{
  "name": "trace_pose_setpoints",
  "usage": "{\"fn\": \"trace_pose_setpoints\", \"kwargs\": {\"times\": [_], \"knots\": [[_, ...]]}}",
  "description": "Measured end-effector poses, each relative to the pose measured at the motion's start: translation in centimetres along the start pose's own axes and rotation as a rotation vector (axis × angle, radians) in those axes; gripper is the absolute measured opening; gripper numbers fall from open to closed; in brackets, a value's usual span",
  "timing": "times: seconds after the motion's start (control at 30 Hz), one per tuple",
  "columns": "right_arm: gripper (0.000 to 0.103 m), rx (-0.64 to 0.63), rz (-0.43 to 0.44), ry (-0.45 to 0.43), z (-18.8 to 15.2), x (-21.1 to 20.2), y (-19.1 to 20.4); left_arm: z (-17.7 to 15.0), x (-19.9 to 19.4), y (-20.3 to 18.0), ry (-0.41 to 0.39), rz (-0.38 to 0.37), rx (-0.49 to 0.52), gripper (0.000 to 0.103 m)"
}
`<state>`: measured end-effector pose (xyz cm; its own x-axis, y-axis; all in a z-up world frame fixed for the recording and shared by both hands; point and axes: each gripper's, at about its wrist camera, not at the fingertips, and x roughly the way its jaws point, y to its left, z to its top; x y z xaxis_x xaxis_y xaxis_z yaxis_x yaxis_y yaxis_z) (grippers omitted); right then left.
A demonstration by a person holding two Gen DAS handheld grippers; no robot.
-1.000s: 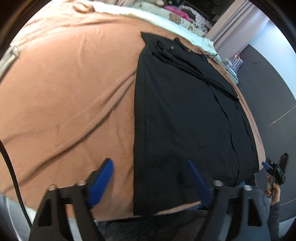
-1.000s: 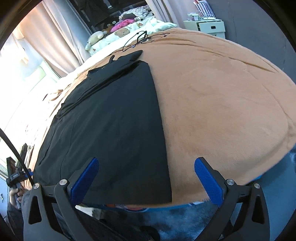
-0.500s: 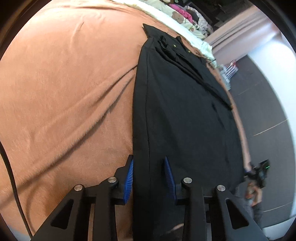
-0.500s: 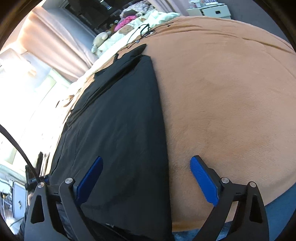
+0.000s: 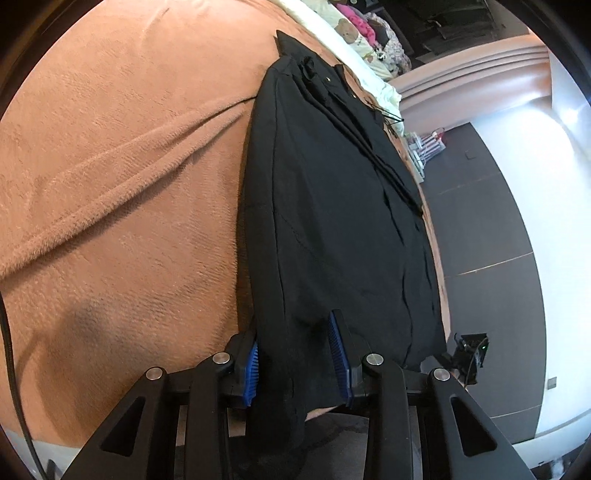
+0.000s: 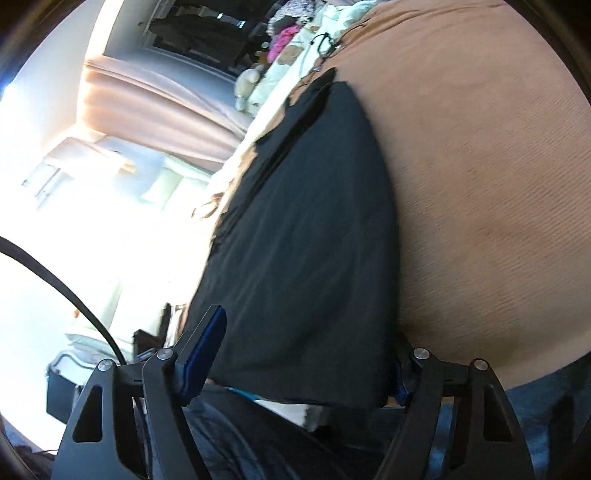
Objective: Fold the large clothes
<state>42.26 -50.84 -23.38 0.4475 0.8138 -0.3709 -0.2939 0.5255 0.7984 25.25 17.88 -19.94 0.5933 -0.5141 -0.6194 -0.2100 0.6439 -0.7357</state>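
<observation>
Black garment (image 5: pixel 332 221): lay lengthwise on my brown blanket (image 5: pixel 122 177), running from bottom centre to the upper middle of both frames. My left hand-held gripper (image 5: pixel 297 363), bottom centre, was clenched on its near hem. My right hand-held gripper (image 6: pixel 303 354), bottom centre, straddled the near right corner; whether it gripped the cloth, I could not tell. Pale bedding (image 5: pixel 343 33) at upper right.

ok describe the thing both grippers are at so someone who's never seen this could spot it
A tan fleece blanket covers the whole bed. On it lies one long black garment, stretched lengthwise toward the pillows, its near hem between the left gripper and right gripper fingers. It is the only dark, flat item there; the far heap is pale and pink.
</observation>
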Motion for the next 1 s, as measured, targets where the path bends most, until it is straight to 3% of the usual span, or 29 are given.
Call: {"fn": "trace_pose_setpoints", "kwargs": {"times": [0.07,0.2,0.27,0.37,0.4,0.43,0.47,0.57,0.7,1.0], "knots": [[0.073,0.004,-0.023,-0.017,0.2,0.3,-0.3,0.1,0.0,0.0,0.000,0.029,-0.001,0.034],[0.046,0.049,-0.107,-0.064,-0.1,0.4,-0.9,1.1,1.0,-0.2,-0.011,0.083,0.001,0.034],[0.038,0.073,-0.111,-0.090,-0.3,-0.1,-0.8,1.3,1.3,-0.4,-0.011,0.096,0.002,0.034],[0.020,0.082,-0.125,-0.118,-0.5,-1.0,-0.7,0.9,1.6,-0.7,0.007,0.117,0.012,0.033],[0.010,0.083,-0.125,-0.125,-0.7,-1.0,-0.6,0.8,1.7,-0.9,0.007,0.121,0.016,0.031],[0.004,0.084,-0.125,-0.131,-0.8,-1.0,-0.6,0.6,1.7,-1.0,0.008,0.132,0.022,0.020],[0.003,0.084,-0.123,-0.135,-0.8,-1.1,-0.3,0.5,1.8,-0.9,0.011,0.147,0.026,0.011],[0.001,0.056,-0.126,-0.152,-1.1,-0.7,2.0,0.3,1.2,-0.6,-0.015,0.123,0.013,0.004],[0.000,-0.009,-0.098,-0.193,-1.5,-0.3,5.1,0.2,-0.8,-1.7,-0.078,0.079,0.041,0.002],[0.000,-0.126,-0.026,-0.241,-3.6,-3.7,12.0,0.6,-7.7,-5.2,-0.217,-0.004,0.078,0.002]]}}
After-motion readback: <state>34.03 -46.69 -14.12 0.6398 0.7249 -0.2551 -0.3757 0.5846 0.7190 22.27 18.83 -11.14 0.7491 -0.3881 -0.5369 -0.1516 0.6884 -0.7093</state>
